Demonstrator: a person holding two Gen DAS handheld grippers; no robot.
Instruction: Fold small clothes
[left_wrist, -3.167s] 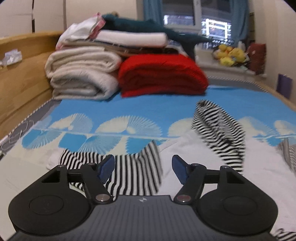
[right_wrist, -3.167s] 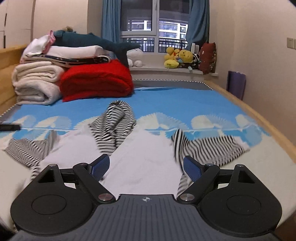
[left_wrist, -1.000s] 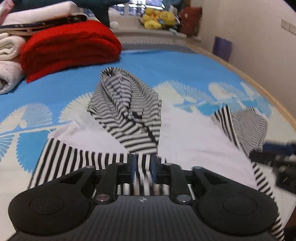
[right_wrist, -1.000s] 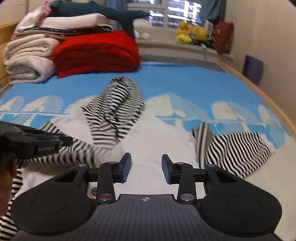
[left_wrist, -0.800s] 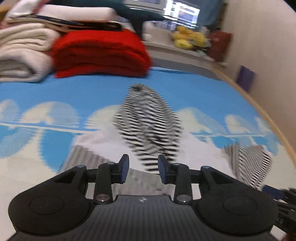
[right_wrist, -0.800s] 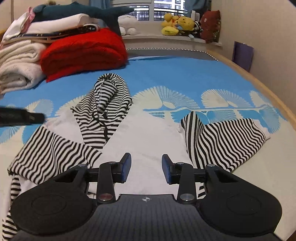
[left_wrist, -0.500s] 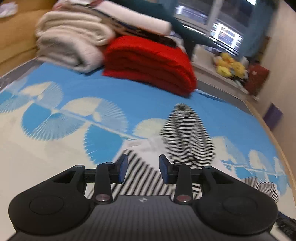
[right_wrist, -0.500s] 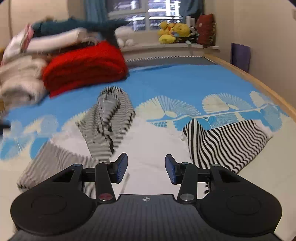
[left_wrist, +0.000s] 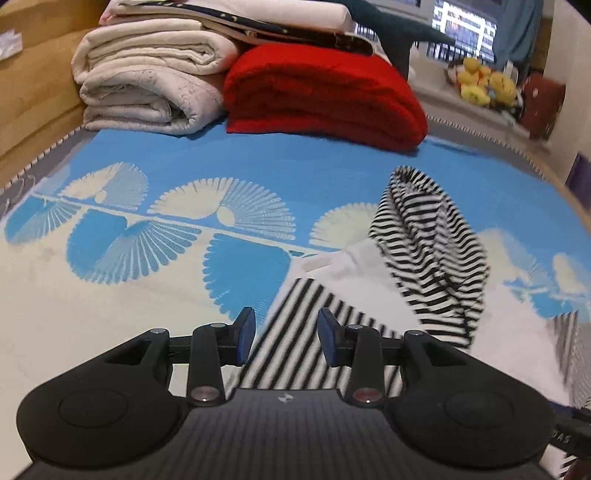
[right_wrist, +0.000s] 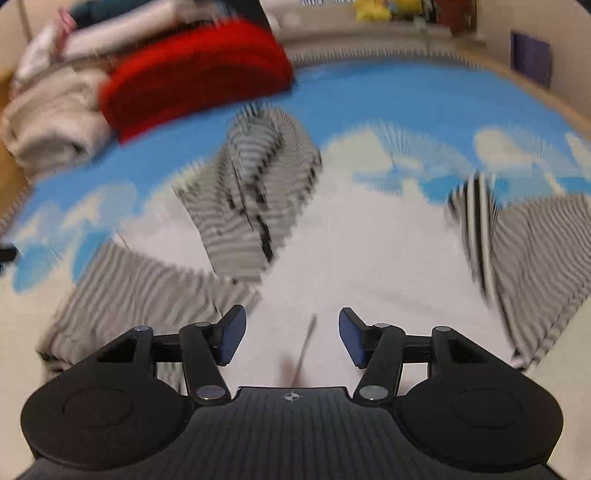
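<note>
Striped hoodie (left_wrist: 424, 258) lies spread on the blue patterned bed cover (left_wrist: 258, 173) — white body flat, hood toward the folded red blanket (left_wrist: 325, 99) and cream quilts (left_wrist: 147, 85). Left gripper (left_wrist: 286, 334) hovers over one striped sleeve (left_wrist: 314, 332), jaws partly apart, holding nothing. Right gripper (right_wrist: 290, 334) hangs over the white body — jaws wide, empty; its view is blurred.

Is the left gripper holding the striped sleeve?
No, the left gripper is open, its fingers apart above the striped sleeve.
</note>
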